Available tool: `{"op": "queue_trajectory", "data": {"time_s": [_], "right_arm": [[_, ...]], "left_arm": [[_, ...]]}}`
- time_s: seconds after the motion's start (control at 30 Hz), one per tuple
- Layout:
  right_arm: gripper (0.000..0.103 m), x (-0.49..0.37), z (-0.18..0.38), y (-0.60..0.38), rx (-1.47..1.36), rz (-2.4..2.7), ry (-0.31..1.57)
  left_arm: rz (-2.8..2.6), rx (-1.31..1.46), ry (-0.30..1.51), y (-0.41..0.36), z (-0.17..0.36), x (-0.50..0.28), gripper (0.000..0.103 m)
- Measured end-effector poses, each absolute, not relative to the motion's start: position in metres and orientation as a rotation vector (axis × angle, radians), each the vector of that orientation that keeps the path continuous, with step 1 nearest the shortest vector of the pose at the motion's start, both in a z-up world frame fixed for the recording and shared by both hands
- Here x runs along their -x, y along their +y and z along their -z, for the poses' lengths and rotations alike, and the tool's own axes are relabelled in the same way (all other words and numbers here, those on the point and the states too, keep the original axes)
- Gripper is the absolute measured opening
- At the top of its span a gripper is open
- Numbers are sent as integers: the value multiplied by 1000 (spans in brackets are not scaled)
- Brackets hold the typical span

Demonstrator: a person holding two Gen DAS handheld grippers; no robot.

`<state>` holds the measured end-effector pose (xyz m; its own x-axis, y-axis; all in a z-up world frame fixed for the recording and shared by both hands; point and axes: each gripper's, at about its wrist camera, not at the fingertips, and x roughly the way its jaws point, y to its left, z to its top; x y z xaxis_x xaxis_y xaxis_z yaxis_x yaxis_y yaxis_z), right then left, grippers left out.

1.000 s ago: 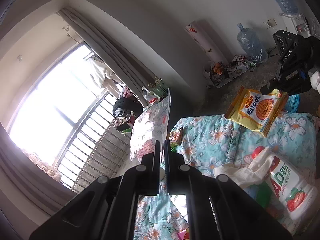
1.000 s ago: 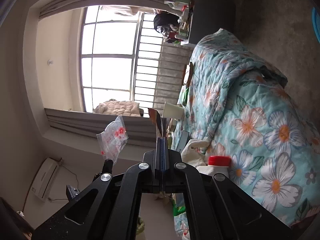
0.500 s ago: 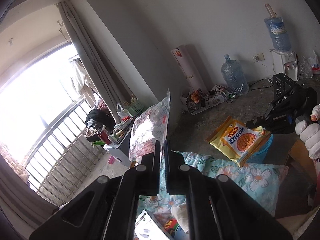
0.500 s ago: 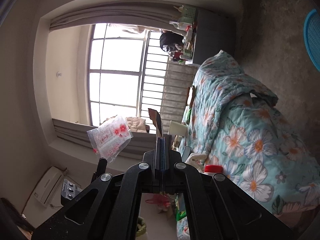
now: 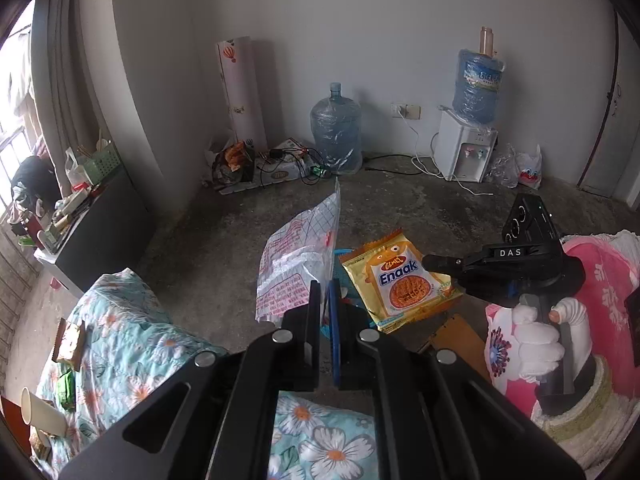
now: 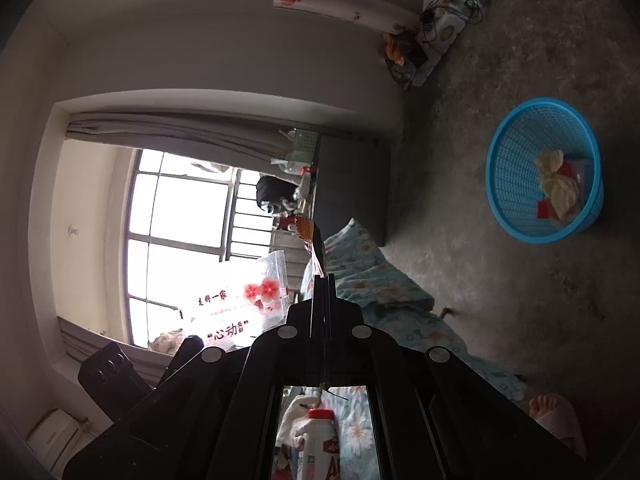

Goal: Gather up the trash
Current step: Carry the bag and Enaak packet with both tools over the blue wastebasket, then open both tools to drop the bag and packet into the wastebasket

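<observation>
L gripper (image 5: 325, 304): fingers clamped on white printed plastic bag (image 5: 298, 264), held up over floor. R gripper (image 5: 438, 266): fingers pinching yellow snack packet (image 5: 400, 280) by its edge, just beside the bag. Blue basket (image 6: 516, 168) on floor, w/ scraps inside.

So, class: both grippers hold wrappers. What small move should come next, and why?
Probably carry both over the blue basket and open. The left gripper pinches a clear printed bag, the right gripper an Enaak packet; the basket on the floor already holds trash.
</observation>
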<state>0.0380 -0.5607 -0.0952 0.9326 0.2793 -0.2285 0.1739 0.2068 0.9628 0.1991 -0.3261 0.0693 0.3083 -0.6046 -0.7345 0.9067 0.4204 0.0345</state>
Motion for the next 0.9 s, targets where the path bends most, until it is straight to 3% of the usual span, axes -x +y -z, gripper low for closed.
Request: {"op": "queue_trajectory", "data": {"time_s": [0.3, 0.6, 0.67, 0.7, 0.73, 0.77, 0.8, 0.9], "right_arm": [[0, -53, 157, -599, -1325, 229, 489], [0, -90, 217, -631, -1315, 349, 609], [4, -97, 227, -642, -1300, 368, 625], [14, -100, 231, -645, -1290, 389, 639], [34, -103, 237, -649, -1284, 413, 653], [43, -104, 243, -653, -1284, 443, 664], [48, -105, 249, -656, -1286, 471, 673], [48, -96, 259, -657, -1312, 510, 675]], "left_arm": [[1127, -523, 1005, -458, 30, -229, 4], [1099, -559, 1066, -534, 91, -250, 5], [1102, -540, 1042, -545, 98, -253, 6], [1101, -533, 1036, -551, 103, -255, 15], [1096, -525, 1038, -556, 107, -257, 23], [1083, -514, 1045, -560, 111, -260, 42], [1071, -498, 1045, -562, 113, -262, 45], [1086, -436, 1044, -560, 112, -263, 47]]}}
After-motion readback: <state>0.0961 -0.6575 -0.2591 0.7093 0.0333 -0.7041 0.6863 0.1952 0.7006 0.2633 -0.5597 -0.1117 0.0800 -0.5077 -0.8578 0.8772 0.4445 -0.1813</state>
